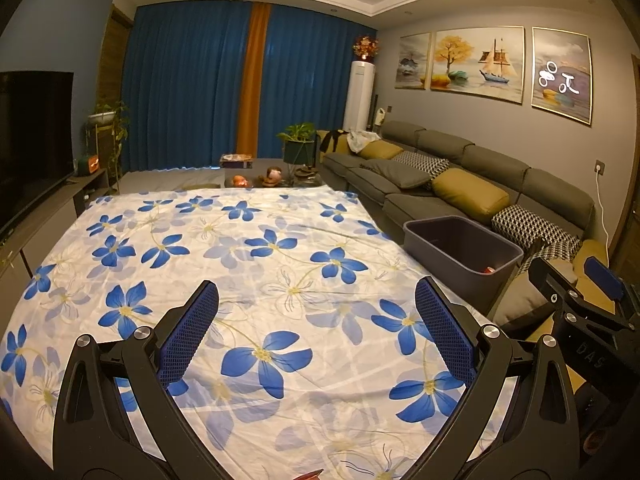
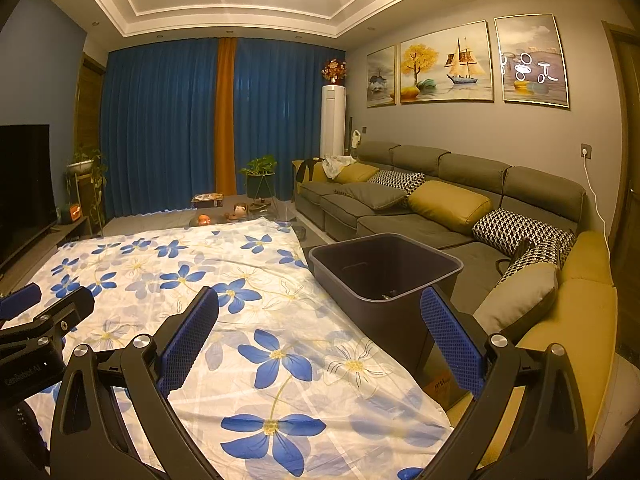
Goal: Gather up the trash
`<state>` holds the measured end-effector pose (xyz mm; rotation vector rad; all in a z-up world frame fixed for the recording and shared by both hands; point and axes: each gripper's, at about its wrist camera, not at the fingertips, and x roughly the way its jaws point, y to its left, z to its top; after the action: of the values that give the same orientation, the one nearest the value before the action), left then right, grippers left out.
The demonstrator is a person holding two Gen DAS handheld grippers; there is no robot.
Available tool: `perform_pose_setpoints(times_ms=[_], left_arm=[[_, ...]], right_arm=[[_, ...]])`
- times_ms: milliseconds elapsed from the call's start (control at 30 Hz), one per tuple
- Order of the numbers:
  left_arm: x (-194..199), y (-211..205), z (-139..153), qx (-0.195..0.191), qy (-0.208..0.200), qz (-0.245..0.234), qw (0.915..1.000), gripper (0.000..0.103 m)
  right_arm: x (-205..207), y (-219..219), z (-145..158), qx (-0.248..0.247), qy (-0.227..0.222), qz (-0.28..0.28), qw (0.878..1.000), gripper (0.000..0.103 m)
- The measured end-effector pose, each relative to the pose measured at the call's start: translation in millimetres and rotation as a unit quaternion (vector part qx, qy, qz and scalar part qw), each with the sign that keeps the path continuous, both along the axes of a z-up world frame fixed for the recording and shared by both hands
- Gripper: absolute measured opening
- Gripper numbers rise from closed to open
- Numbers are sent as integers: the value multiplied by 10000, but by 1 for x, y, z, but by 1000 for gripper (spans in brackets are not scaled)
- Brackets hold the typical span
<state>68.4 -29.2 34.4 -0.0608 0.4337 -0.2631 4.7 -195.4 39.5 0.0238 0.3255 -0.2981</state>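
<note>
A dark grey bin (image 1: 460,250) stands at the right edge of a table covered with a white cloth with blue flowers (image 1: 224,264). A bit of trash (image 1: 489,269) lies at its bottom. The bin (image 2: 384,276) also shows in the right wrist view, just ahead of my right gripper (image 2: 320,304), which is open and empty. My left gripper (image 1: 316,300) is open and empty above the cloth. A small red scrap (image 1: 310,475) shows at the bottom edge under the left gripper.
A long grey sofa (image 2: 460,204) with yellow and patterned cushions runs along the right wall behind the bin. A TV (image 1: 32,136) stands at the left. A low table with ornaments (image 1: 260,178) and plants lies beyond the cloth.
</note>
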Motion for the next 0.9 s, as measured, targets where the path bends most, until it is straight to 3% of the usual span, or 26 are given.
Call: perform_pose_setpoints(times_ms=[900], left_arm=[[-6, 3, 4, -22, -52, 55, 10000, 97]], right_arm=[[-5, 1, -4, 45, -14, 75, 10000, 97]])
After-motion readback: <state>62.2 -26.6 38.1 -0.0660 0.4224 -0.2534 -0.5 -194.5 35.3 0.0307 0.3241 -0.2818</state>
